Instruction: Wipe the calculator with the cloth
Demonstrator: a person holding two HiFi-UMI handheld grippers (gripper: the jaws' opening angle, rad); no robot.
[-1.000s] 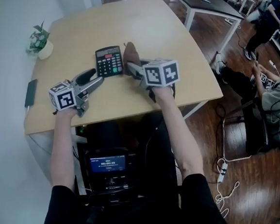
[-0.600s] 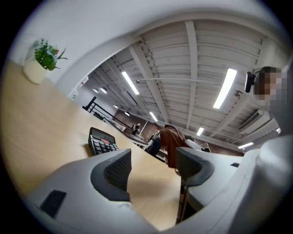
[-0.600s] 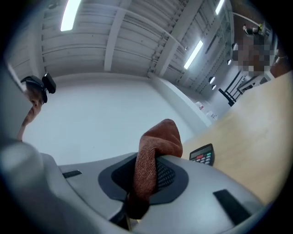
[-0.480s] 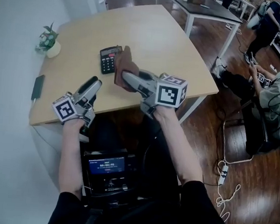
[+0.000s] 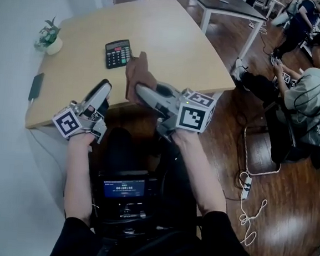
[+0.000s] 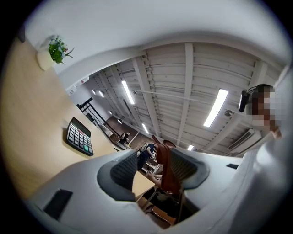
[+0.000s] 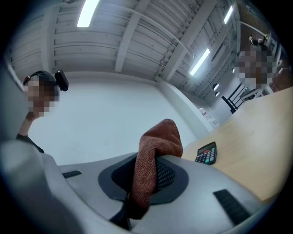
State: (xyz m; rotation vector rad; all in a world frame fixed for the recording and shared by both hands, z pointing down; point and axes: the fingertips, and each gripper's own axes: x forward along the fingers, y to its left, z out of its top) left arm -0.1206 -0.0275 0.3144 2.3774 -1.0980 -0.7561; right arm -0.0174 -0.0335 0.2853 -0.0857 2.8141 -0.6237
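The black calculator (image 5: 117, 54) lies flat on the wooden table (image 5: 173, 36), with nothing touching it; it also shows in both gripper views (image 6: 80, 137) (image 7: 207, 153). My right gripper (image 5: 138, 88) (image 7: 146, 169) is shut on the brown cloth (image 5: 136, 72) (image 7: 160, 137), which sticks up from its jaws over the table's near edge. My left gripper (image 5: 104, 86) (image 6: 153, 161) hangs beside it at the left, off the table. Its jaws have just been closing, but a gap remains and they grip nothing. The cloth (image 6: 167, 167) shows through that gap, farther off.
A small potted plant (image 5: 48, 38) and a dark phone (image 5: 36, 86) sit at the table's left side. A person (image 5: 310, 93) sits to the right near a chair. A device with a lit screen (image 5: 123, 188) hangs below me. Cables (image 5: 247, 216) lie on the floor.
Both grippers have drawn back from the calculator toward the table's near edge and risen. The cloth went with the right gripper. The calculator stayed on the table.
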